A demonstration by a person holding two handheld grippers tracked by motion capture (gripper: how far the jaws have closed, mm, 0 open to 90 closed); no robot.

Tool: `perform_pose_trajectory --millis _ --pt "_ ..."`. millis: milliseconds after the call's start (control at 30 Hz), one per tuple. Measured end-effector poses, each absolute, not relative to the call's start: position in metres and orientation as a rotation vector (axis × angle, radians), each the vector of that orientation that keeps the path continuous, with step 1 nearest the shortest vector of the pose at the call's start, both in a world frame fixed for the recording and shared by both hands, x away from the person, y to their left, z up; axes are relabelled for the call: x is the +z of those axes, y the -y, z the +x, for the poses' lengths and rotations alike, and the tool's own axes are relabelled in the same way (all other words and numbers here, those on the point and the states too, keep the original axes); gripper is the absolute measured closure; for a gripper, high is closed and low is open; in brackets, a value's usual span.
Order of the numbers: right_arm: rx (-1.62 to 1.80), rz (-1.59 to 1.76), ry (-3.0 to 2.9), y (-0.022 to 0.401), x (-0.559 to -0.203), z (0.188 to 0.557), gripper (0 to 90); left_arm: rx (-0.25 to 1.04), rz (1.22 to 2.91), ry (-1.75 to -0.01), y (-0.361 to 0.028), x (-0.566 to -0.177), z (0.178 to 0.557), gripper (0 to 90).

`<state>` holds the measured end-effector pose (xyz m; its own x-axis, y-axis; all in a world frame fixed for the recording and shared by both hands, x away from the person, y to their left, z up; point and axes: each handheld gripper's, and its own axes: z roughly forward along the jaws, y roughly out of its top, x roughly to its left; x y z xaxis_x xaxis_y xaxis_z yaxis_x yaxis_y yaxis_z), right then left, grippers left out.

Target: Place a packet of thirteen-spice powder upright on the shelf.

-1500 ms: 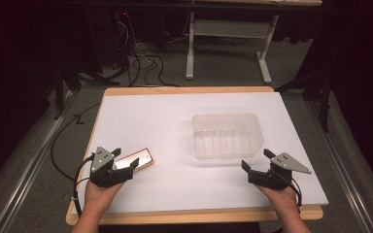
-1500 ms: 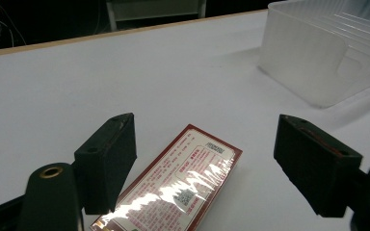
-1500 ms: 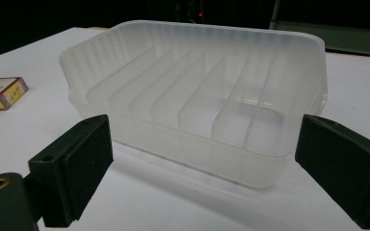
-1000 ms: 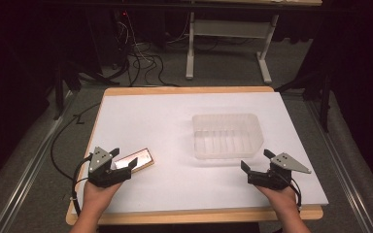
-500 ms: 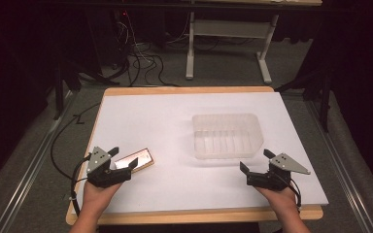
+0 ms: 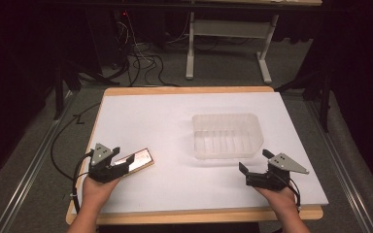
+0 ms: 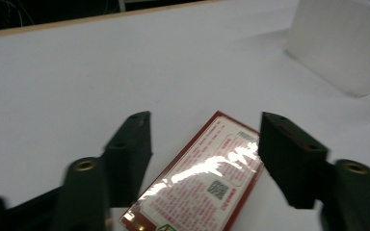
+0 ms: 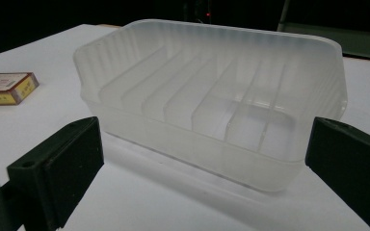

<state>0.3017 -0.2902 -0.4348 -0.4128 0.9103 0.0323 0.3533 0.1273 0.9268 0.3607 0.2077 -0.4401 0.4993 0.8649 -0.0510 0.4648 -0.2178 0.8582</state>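
One bench [image 6: 175,116], one clear ribbed tub [image 6: 227,135] mid-right, two grippers, one box [image 6: 138,161]. Flat, red-edged, glossy with print, the box lies at front left between the left gripper's [image 7: 204,139] fingers, which have just been closing, not yet pressing. Right gripper [image 6: 257,167] fingers wide, empty.
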Motion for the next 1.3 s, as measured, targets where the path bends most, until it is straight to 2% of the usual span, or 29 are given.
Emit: perform_pose_trajectory --millis 33,67,100,133,167,267,433,567,1067,1267,1300 --pt "1.272 1.218 -1.846 0.290 -0.435 0.302 0.1 0.567 1.866 -1.147 -0.210 -0.443 0.366 49.1" --pt "1.269 1.218 -1.851 0.289 -0.435 0.302 0.1 0.563 1.869 -1.169 -0.211 -0.445 0.369 61.9" --pt "1.269 1.218 -1.851 0.289 -0.435 0.302 0.1 0.563 1.872 -1.196 -0.213 -0.448 0.373 61.9" --pt "1.269 1.214 -1.854 0.289 -0.435 0.302 0.2 0.573 1.869 -1.228 -0.214 -0.449 0.376 67.1" --pt "1.267 1.218 -1.859 0.289 -0.436 0.303 0.1 0.574 1.862 -1.266 -0.217 -0.452 0.382 78.8" --pt "1.269 1.217 -1.868 0.288 -0.437 0.304 0.1 0.588 1.876 -1.296 -0.218 -0.455 0.386 89.0" --pt "1.271 1.212 -1.872 0.288 -0.437 0.304 0.1 0.597 1.963 -1.333 -0.219 -0.465 0.393 90.0" --pt "1.271 1.214 -1.874 0.288 -0.437 0.304 0.2 0.544 1.999 -1.340 -0.220 -0.468 0.392 90.0" --pt "1.283 1.225 -1.880 0.288 -0.438 0.303 0.3 0.522 2.167 -1.164 -0.182 -0.461 0.348 90.0" --pt "1.284 1.221 -1.886 0.288 -0.439 0.305 0.4 0.539 2.106 -1.173 -0.180 -0.452 0.349 90.0" --pt "1.280 1.220 -1.888 0.288 -0.439 0.305 0.4 0.537 2.105 -1.164 -0.180 -0.450 0.348 87.5"
